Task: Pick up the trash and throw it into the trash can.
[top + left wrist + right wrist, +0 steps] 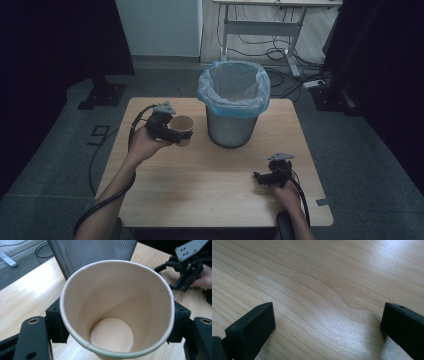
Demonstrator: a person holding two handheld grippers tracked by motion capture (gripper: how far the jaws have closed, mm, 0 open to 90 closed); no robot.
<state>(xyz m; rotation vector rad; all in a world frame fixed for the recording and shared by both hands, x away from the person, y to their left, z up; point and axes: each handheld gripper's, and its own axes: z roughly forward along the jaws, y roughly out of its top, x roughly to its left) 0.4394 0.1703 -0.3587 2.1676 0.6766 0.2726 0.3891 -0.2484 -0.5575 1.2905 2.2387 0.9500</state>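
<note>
The left gripper (176, 134) is clamped on a paper cup (182, 128), jaws pressing its wall from both sides; the cup's empty, mouth tilted toward the camera, held above the wooden table (200, 185) at the left side, just left of the mesh bin (232, 117) w/ a blue-edged liner at the far centre. The right gripper (260, 178) sits near the table's right edge, well apart from the cup, jaws spread wide w/ nothing but bare wood between them.

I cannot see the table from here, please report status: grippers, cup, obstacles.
Left gripper shut on paper cup, empty, left of the bin. Right gripper open, nothing between jaws, over the table. Bin mouth unobstructed.
</note>
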